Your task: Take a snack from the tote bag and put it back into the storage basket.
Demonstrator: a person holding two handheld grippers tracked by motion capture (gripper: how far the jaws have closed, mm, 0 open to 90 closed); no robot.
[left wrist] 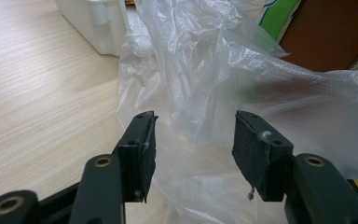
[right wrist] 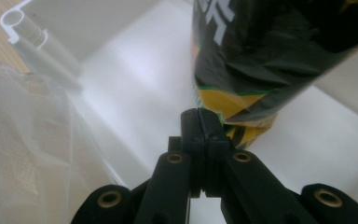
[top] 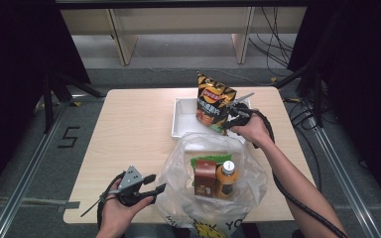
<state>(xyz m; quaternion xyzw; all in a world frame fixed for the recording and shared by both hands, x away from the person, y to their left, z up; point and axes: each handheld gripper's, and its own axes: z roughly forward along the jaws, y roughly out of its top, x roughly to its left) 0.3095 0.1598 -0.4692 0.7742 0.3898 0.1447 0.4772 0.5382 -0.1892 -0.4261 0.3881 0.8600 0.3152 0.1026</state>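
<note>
The right gripper (top: 232,120), clamped on the lower edge of the chip bag (top: 213,101), held it upright over the white tray (top: 182,119) for lowering and release, while the left gripper (top: 155,183) waited wide open against the plastic bag (top: 178,163) on the counter (top: 129,129).

A black and yellow chip bag (top: 212,103) with a red logo stands upright and slightly tilted over the right part of a white tray (top: 182,119) at the far side of the table, its lower edge pinched at the bottom corner.
</note>
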